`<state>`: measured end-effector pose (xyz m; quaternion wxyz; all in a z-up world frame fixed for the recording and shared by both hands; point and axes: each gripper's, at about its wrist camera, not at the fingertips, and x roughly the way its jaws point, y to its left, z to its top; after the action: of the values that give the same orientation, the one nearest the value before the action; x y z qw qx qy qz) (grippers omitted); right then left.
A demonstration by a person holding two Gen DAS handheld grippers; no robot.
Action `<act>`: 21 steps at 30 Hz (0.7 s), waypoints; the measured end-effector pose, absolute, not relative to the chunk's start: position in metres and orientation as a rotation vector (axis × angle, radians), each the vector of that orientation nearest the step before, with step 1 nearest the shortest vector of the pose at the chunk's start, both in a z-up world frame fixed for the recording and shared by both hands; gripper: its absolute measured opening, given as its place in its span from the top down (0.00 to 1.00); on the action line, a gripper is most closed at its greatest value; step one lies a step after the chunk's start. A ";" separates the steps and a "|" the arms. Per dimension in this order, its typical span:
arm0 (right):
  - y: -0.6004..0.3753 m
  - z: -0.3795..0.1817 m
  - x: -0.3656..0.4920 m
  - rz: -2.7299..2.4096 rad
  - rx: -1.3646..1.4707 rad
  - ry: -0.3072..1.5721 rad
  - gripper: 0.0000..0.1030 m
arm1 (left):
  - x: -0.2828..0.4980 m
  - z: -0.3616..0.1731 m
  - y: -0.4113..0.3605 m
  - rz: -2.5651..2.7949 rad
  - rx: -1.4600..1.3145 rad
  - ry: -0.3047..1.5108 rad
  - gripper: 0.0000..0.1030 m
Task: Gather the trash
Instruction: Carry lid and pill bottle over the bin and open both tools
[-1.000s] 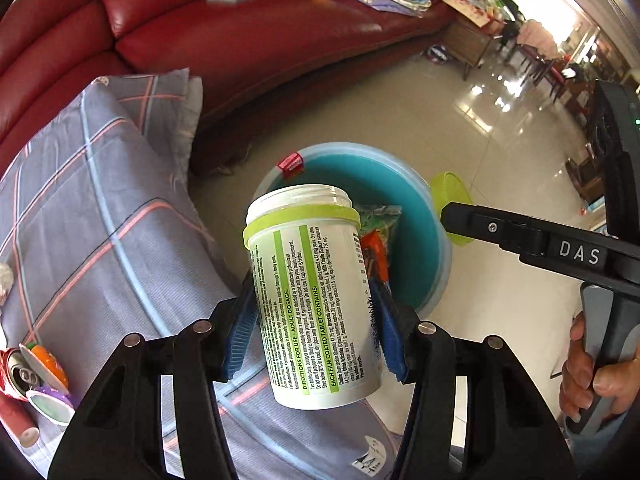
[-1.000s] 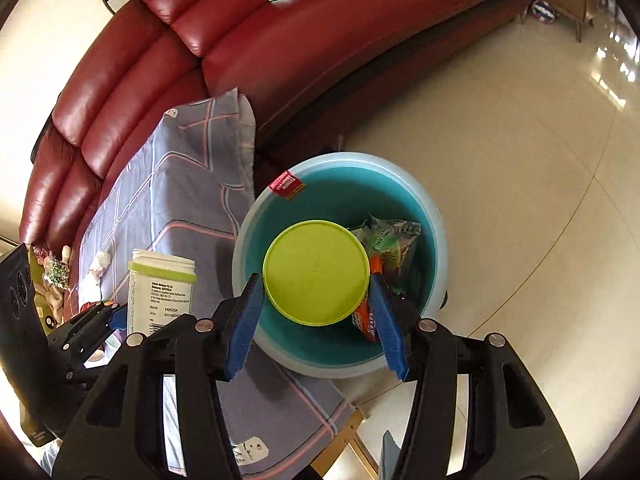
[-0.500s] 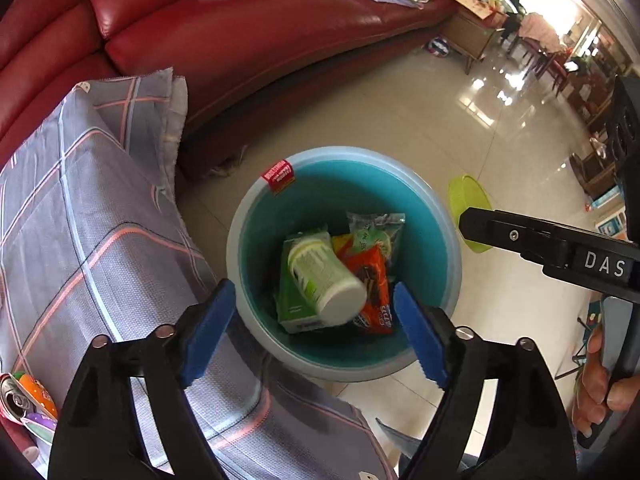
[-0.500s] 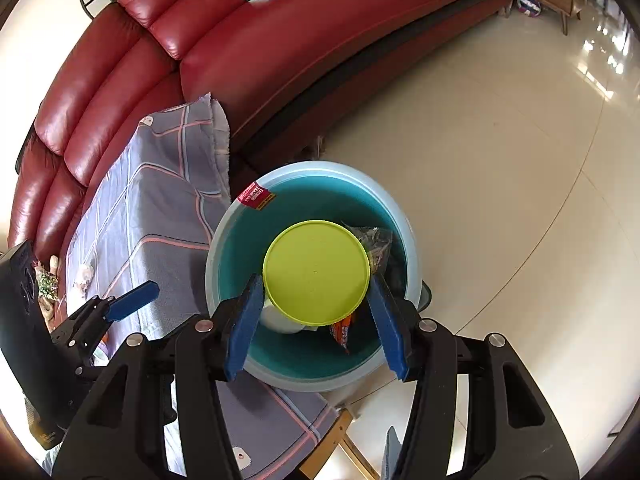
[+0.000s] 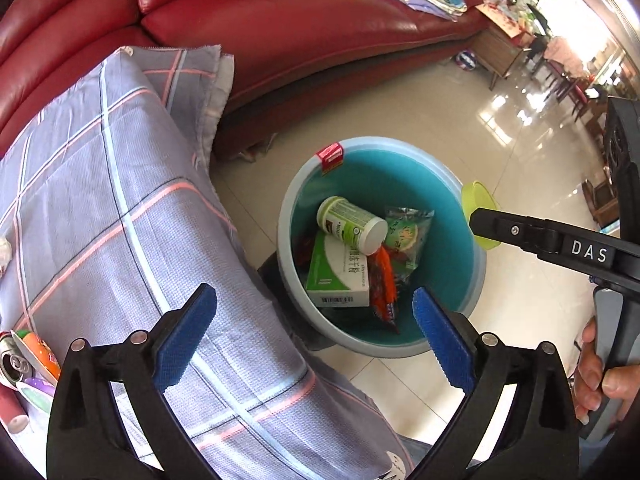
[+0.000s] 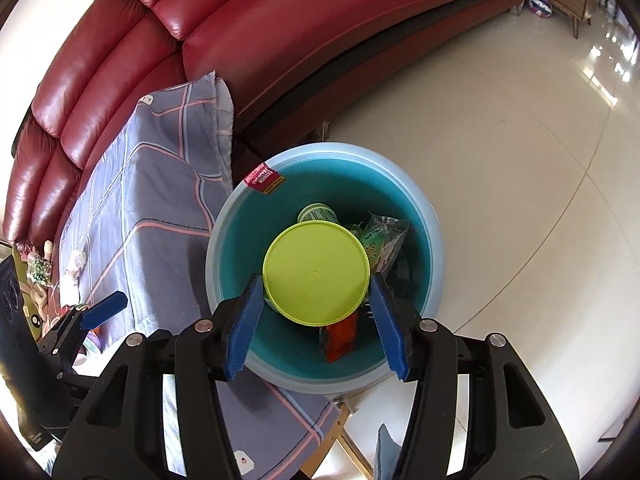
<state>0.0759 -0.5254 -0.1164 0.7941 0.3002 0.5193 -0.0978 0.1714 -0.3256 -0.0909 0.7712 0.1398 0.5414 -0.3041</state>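
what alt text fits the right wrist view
The right tool grips a lime-green lid flat above a teal bin on the floor. Snack wrappers lie inside; a red sofa stands behind.

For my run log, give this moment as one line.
left gripper: opening, nothing between its jaws | right gripper: holding lid over bin | bottle: lying in bin | next: probably drop lid

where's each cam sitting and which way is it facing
Left wrist: on the left gripper, jaws opening and empty, facing steeply down at the bin; a hand shows.
Right wrist: on the right gripper, facing down over the bin, gripping the lid.
Shared: bin, bottle, cloth, sofa.
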 end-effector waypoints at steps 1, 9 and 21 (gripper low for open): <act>-0.523 -0.118 0.078 -0.206 0.644 1.120 0.43 | 0.172 -0.092 -0.325 -0.657 0.302 1.176 0.04; -0.515 -0.123 0.082 -0.219 0.653 1.148 0.19 | 0.171 -0.094 -0.319 -0.657 0.298 1.189 0.04; -0.503 -0.122 0.080 -0.275 0.604 1.180 0.16 | 0.168 -0.090 -0.308 -0.658 0.280 1.185 0.04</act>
<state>0.0797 -0.5034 -0.1217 0.7794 0.2794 0.5461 -0.1272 0.1682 -0.3082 -0.0896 0.7700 0.1292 0.5463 -0.3032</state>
